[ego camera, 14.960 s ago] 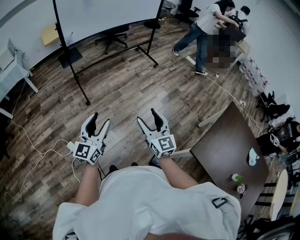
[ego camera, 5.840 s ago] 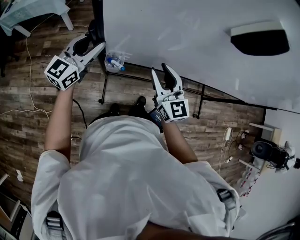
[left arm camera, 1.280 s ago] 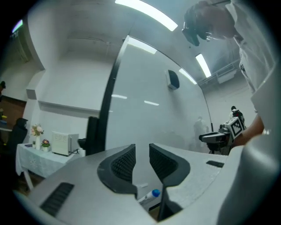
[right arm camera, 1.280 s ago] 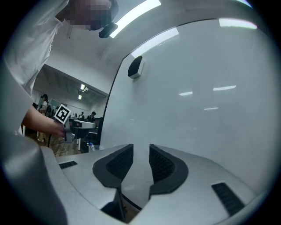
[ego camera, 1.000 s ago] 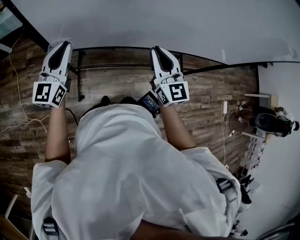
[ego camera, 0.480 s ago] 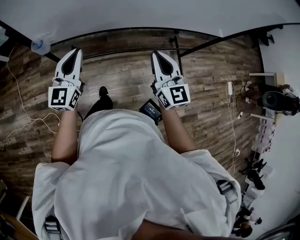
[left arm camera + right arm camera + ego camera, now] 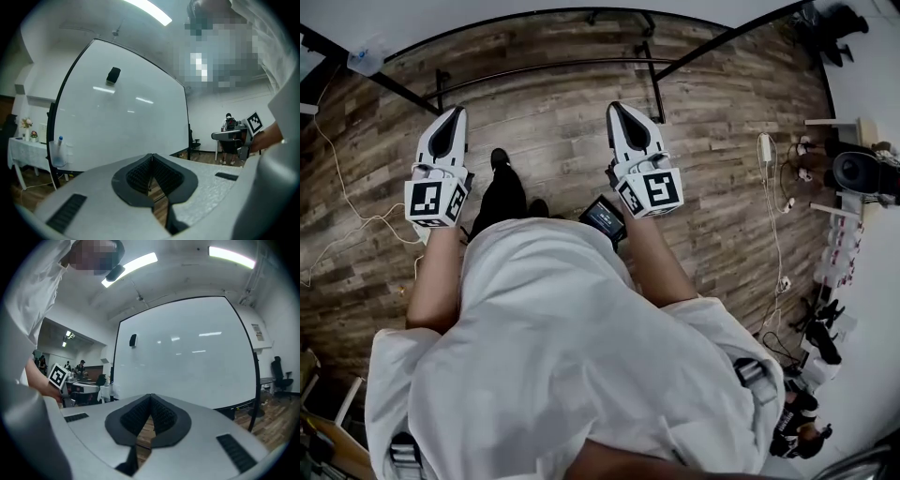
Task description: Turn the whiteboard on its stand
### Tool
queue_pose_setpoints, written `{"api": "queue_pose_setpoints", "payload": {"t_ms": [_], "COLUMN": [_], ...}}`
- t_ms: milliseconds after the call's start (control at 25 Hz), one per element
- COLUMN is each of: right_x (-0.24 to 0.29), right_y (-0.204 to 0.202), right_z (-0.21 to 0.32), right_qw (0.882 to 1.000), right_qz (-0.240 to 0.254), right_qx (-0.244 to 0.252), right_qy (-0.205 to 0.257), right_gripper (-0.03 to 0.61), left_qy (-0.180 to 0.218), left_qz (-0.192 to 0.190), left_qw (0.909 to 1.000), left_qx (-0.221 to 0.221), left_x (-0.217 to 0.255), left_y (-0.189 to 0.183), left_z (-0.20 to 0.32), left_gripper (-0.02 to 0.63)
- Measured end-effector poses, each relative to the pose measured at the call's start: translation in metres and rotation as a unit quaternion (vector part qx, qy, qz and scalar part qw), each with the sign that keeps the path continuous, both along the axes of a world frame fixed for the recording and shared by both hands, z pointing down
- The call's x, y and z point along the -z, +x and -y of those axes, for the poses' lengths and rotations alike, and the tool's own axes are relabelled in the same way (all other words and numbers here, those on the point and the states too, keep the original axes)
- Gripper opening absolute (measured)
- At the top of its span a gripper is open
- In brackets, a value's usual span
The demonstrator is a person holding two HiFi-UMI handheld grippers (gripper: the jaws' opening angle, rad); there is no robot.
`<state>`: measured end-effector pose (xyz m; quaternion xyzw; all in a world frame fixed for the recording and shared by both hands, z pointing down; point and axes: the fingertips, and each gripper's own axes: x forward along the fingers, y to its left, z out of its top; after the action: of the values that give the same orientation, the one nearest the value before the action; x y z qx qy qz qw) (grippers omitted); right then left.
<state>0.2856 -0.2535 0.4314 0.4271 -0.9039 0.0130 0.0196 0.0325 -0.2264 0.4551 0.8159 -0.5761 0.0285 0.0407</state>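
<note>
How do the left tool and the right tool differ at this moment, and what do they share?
In the head view the left tool leans its tip toward picture right, the right tool toward picture left. The left tool's cube shows a ring-like marker, the right tool's cube an S-like one. Both are shut, hold nothing and stand clear of the whiteboard.

No readable text anywhere.
</note>
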Motion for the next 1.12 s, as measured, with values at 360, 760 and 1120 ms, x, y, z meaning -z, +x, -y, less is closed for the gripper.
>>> {"api": "queue_pose_setpoints", "payload": {"t_ms": [360, 760, 1120], "right_x": [-0.008, 0.014, 0.049], "right_y": [0.038, 0.0, -0.08], "right_z": [-0.05, -0.11, -0.201], "right_qw": [0.999, 0.998, 0.996], "right_qz": [0.003, -0.022, -0.03], "right_qx": [-0.035, -0.059, -0.086], "right_qy": [-0.008, -0.001, 0.02], "right_gripper": [-0.002, -0.003, -0.003], "left_qy": [-0.015, 0.022, 0.03], "left_qz": [0.021, -0.014, -0.043], "left_qw": [0.999, 0.9988, 0.9958], "left_qx": [-0.035, -0.041, -0.075], "left_x": [0.006, 0.036, 0.044], "left_y": [0.032, -0.014, -0.091], "left_z": [-0.041, -0.084, -0.175], "left_gripper": [0.008, 0.008, 0.008]}}
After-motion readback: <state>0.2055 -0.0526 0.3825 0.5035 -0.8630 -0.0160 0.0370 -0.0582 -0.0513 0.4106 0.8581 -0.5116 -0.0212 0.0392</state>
